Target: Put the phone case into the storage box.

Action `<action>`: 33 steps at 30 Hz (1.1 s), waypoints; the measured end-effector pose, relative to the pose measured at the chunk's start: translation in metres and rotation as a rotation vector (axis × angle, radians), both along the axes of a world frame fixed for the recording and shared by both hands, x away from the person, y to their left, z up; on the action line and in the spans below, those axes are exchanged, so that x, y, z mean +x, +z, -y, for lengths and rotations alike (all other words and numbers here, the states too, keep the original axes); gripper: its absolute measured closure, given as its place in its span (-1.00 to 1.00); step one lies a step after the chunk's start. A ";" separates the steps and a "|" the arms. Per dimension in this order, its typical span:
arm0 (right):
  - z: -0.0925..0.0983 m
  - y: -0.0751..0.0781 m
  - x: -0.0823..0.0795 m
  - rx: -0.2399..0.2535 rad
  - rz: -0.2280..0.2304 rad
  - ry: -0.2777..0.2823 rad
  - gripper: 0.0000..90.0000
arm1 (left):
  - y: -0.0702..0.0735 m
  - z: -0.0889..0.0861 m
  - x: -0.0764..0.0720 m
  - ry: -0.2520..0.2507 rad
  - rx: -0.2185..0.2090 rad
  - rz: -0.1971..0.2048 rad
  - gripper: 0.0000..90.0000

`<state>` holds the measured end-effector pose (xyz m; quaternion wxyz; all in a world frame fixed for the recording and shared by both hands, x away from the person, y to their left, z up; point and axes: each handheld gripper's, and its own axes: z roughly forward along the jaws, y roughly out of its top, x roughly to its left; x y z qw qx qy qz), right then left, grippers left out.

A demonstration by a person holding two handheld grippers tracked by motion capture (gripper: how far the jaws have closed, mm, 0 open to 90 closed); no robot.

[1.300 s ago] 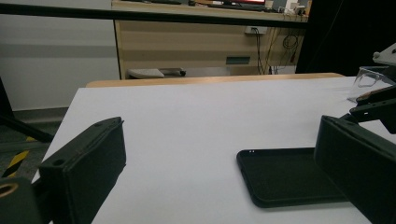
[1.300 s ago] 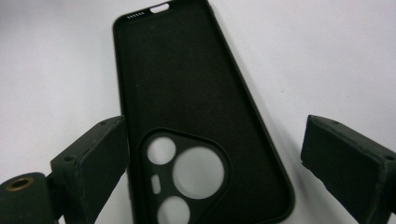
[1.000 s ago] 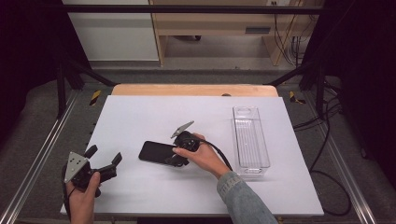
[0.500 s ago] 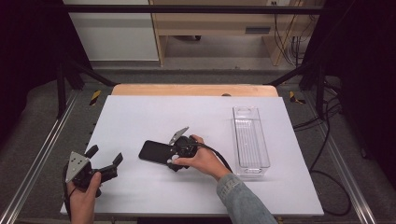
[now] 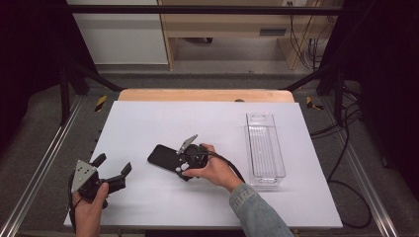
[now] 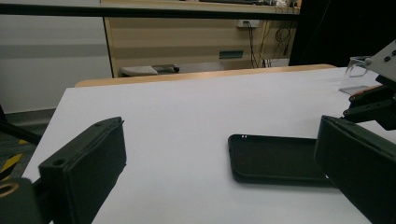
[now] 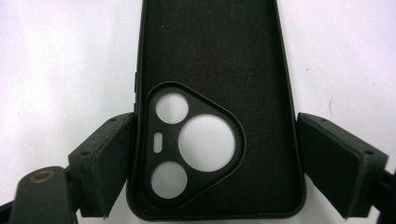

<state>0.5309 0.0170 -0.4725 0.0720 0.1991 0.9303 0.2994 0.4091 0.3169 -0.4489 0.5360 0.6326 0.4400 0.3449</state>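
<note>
A black phone case (image 5: 162,156) lies inner side up on the white table (image 5: 207,123), its camera cut-outs toward my right gripper (image 5: 179,165). In the right gripper view the case (image 7: 215,56) runs up between the jaws, and my right gripper (image 7: 217,121) presses against both long edges at the camera end. My left gripper (image 5: 114,164) stands open near the table's front left corner, apart from the case. In the left gripper view the case (image 6: 275,158) lies ahead on the right, beyond my empty left gripper (image 6: 219,135), with the right gripper (image 6: 378,98) over its far end.
A clear plastic tray (image 5: 249,143) stands lengthwise at the right of the table, with nothing visible in it; its corner (image 6: 355,70) shows at the far right. A wooden strip (image 5: 205,95) borders the far edge, with dark metal rails at both sides.
My right gripper has slid left over the camera end of the case, and its jaws now sit on both long edges. The left gripper has stayed put.
</note>
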 end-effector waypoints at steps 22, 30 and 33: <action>0.037 0.062 -0.001 -0.044 -0.075 -0.077 -0.61 | -0.002 0.049 0.004 -0.143 0.269 0.029 -0.88; 0.055 0.095 -0.005 -0.080 -0.071 -0.087 -0.62 | -0.007 0.097 0.015 -0.199 0.501 0.102 -0.68; 0.058 0.102 -0.007 -0.078 -0.071 -0.087 -0.61 | -0.009 0.114 0.023 -0.217 0.609 0.165 -0.59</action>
